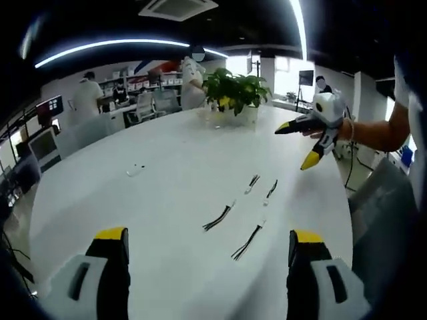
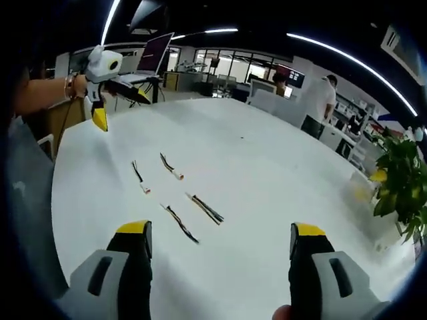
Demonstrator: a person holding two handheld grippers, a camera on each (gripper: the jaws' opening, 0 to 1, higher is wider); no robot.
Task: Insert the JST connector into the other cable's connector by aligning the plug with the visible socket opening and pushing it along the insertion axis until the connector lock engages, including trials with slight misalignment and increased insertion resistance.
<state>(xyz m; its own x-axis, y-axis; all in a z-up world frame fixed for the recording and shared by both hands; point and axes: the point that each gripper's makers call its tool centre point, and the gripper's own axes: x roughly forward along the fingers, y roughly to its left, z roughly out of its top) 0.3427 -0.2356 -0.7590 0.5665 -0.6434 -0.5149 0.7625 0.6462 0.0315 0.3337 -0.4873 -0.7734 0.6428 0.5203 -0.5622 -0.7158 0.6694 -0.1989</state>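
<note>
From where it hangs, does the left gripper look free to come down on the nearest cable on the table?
Probably yes. The left gripper is open above the white table, and the nearest cable lies bare ahead between its jaws, apart from the other cables. The right gripper hangs off to the side, out of the way.

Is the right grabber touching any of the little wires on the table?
Apart. In the left gripper view, the right gripper hangs open above the table, with bare tabletop between it and the nearest cable.
</note>
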